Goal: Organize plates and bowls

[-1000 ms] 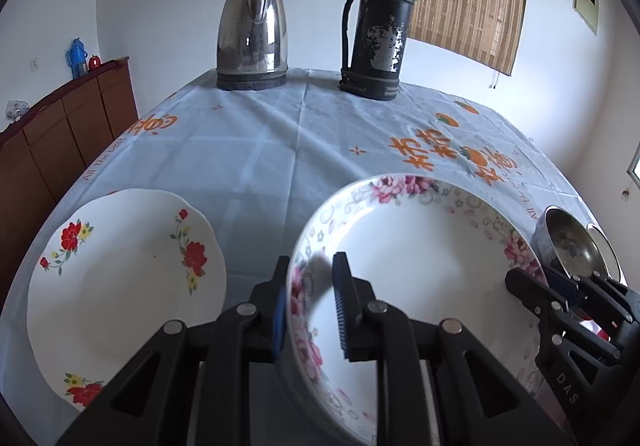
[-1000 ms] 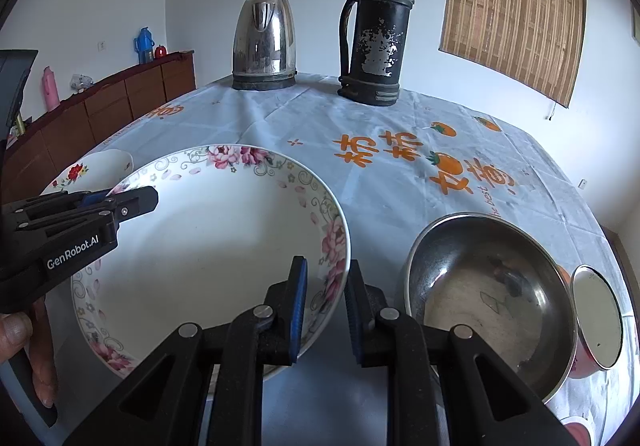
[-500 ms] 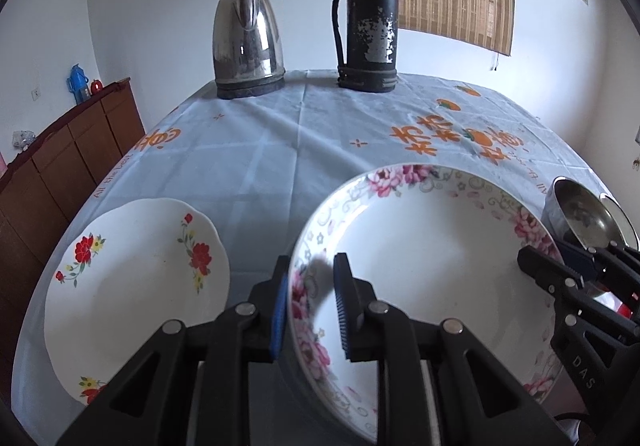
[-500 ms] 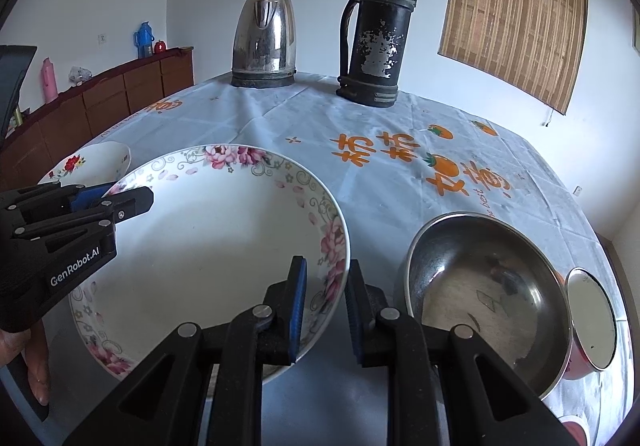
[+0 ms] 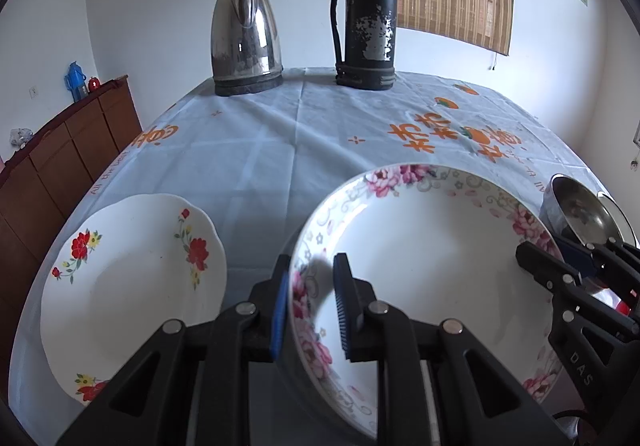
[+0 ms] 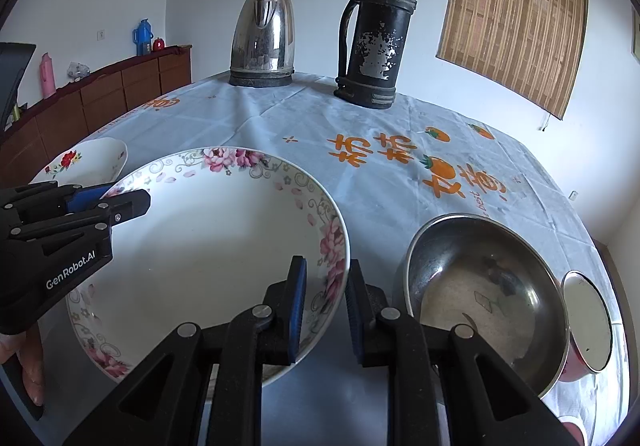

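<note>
We see the left tongs (image 5: pixel 310 302) clamped on the near left rim of the pink-flowered plate (image 5: pixel 432 246), one blue pad outside the rim and the other inside the well. The right tongs (image 6: pixel 325 300) are closed on the opposite rim of the same plate (image 6: pixel 208 246), again with a pad on either side of the edge. The plate hangs between the two pairs, its underside clear of the cloth as far as we can tell.

Just left of the left tongs lies a white plate with red flowers (image 5: pixel 132 278), flat on the tabletop (image 5: pixel 280 150) and apart from the held plate. Just right of the right tongs sits a steel bowl (image 6: pixel 484 294), close beside the held plate's rim, and touching its far right side is a smaller red bowl with a shiny inside (image 6: pixel 588 330). At the left edge of the right wrist view, fingers (image 6: pixel 32 362) of the person's hand wrap the left handle.

Well beyond both tongs, at the far edge of the tabletop, a steel electric kettle (image 5: pixel 245 40) stands upright, with a worn black thermos flask (image 5: pixel 368 18) to its right. The pale blue tablecloth (image 6: pixel 400 174) carries orange characters and fruit. Farther left a brown wooden sideboard (image 5: pixel 60 162) runs along the wall, and a bamboo blind (image 6: pixel 516 14) hangs behind the flask.
</note>
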